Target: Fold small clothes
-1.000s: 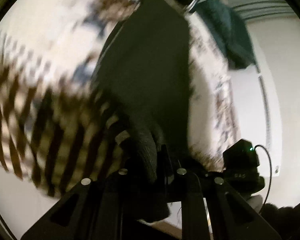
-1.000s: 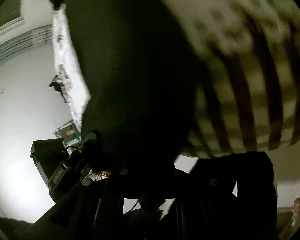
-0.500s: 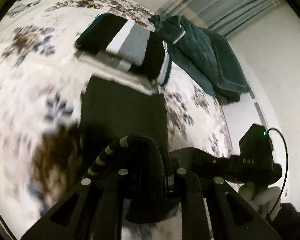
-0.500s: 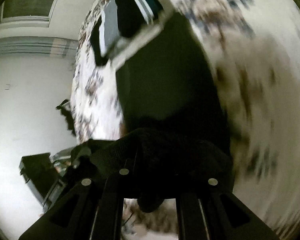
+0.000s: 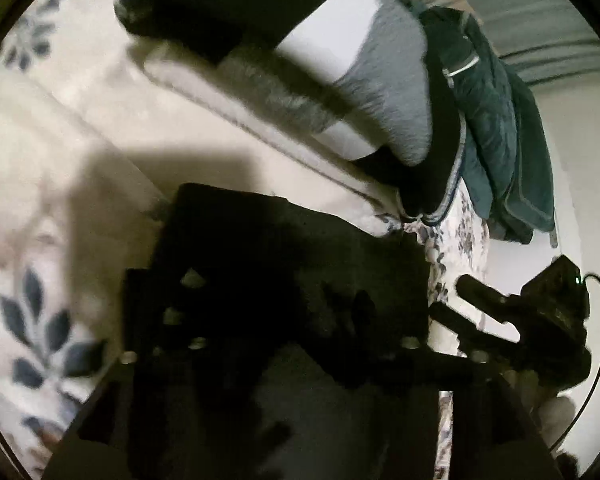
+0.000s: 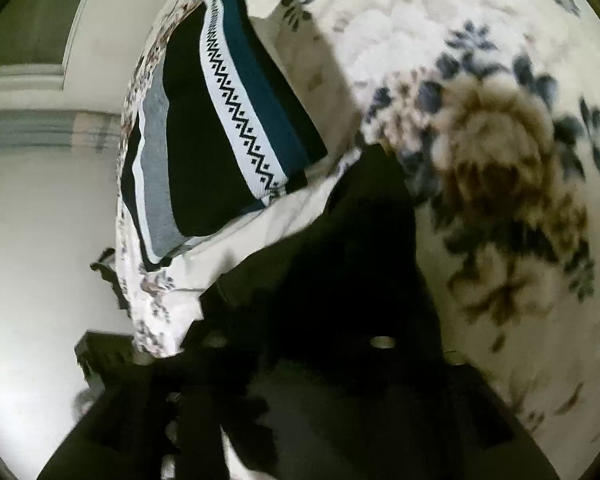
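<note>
A black garment (image 5: 284,264) lies folded over on the floral bedspread (image 5: 40,160), right in front of both cameras; it shows in the right wrist view (image 6: 340,272) too. My left gripper (image 5: 300,344) is low over it and its fingers are lost in the dark cloth. My right gripper (image 6: 300,352) is also down on the garment, fingers hidden against the black fabric. I cannot tell whether either pair of jaws is closed. The other gripper (image 5: 540,320) shows at the right of the left wrist view.
A folded sweater with black, white, grey and teal stripes (image 6: 220,128) lies just beyond the black garment, also in the left wrist view (image 5: 340,60). A dark teal garment (image 5: 496,120) is heaped behind it. The bed edge and a white wall (image 6: 40,240) are at the left.
Both grippers have swung down and forward, carrying the black garment's edge over onto itself and close to the striped sweater. The lifted cloth now lies flat on the bed.
</note>
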The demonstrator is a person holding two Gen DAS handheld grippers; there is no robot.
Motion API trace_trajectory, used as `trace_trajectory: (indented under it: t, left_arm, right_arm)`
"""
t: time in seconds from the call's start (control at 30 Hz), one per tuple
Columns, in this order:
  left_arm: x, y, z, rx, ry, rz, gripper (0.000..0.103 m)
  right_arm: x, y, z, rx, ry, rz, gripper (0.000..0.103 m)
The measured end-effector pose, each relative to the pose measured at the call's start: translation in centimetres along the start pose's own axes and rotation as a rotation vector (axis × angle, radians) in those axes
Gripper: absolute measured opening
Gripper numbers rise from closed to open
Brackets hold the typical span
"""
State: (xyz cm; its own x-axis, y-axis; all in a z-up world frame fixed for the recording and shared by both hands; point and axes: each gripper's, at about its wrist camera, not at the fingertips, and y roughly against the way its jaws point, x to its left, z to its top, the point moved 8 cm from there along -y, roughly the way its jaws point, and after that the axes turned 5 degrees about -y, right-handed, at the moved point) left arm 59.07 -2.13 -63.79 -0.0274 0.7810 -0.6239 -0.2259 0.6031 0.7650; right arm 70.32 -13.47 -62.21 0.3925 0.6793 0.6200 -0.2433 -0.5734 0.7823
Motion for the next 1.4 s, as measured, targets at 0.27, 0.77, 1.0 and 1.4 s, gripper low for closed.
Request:
trace_trajectory:
  t: [0.27,0.77,1.0,1.4]
  left_arm:
    - [-2.4,6.4,1.0,-0.13,-0.072,-0.004,0.055]
    - [4.4,8.8,-21.6,-0.199,0.321,-0.074,0.06]
    - [4.0,3.6,-19.8,-0.357,0.438,-0.073,0.066]
    - [3.8,4.9,-17.6,-0.368,0.402,0.007,0.046]
  right_arm:
    - [-1.2,2.2,-0.9,-0.023,0.061,-0.05,0.077]
    - [-10.1,1.4,-1.0,0.221,0.101,0.067,0.085]
    - [-7.5,-4.5,0.1,0.325,0.157,0.234,0.088]
    - [-9.3,-1.5,-0.8,0.224,0.036,0.228,0.026]
